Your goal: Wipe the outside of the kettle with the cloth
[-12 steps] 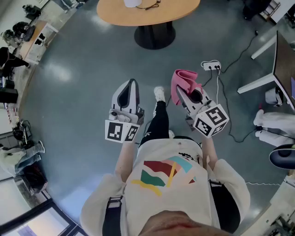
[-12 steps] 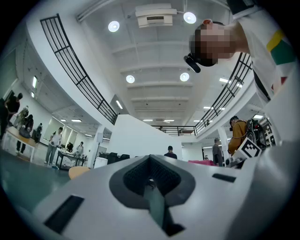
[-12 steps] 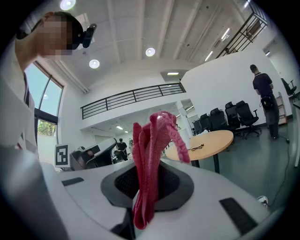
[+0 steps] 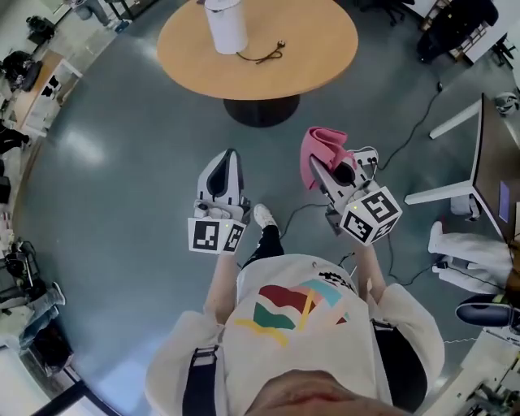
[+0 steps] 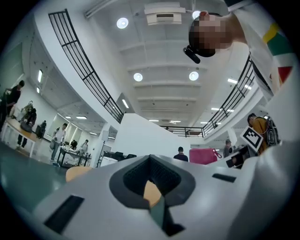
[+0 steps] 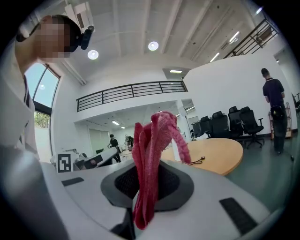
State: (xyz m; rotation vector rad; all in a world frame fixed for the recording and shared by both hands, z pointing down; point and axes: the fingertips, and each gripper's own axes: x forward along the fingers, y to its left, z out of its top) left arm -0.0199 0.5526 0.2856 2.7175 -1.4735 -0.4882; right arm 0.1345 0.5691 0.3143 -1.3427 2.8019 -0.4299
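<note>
Right gripper (image 4: 317,166) is pinching the pink cloth (image 4: 322,148); left gripper (image 4: 227,156) is keeping jaws pressed together, empty. Kettle (image 4: 225,25) is standing on the far round table (image 4: 309,49).

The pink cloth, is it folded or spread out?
Folded: the cloth stands bunched in layers, pinched between the right gripper's shut jaws.

Pink folded cloth (image 4: 323,149) at two o'clock; white cylindrical kettle (image 4: 226,26) on tan round wooden table (image 4: 313,49) at twelve; glossy grey-blue floor (image 4: 122,162) all round.
</note>
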